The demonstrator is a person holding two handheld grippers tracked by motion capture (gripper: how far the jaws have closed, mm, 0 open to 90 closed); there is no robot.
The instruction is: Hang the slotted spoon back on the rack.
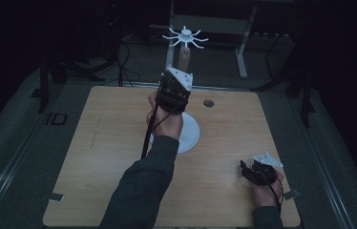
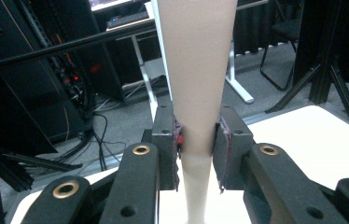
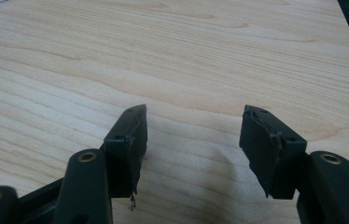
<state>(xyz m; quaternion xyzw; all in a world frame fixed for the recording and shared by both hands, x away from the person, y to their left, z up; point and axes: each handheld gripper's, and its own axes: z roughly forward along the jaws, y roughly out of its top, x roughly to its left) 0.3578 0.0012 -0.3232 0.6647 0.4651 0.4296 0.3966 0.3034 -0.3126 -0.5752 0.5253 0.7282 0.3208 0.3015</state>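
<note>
Left gripper view: left gripper [image 2: 196,149] fingers clamp wooden stand post [image 2: 199,84], mid-desk toward far edge | right gripper [image 3: 193,140] fingers wide, empty, near-right corner | risk: tapered post slips, stand tips.

Dim lab / test room, not a home
black equipment rack [image 2: 74,79] with red lights; loose cables [image 2: 100,140] on grey carpet; tripod legs [image 2: 331,79]; height-adjustable desk frame [image 1: 241,43] behind the wooden tabletop [image 1: 110,157]
</note>
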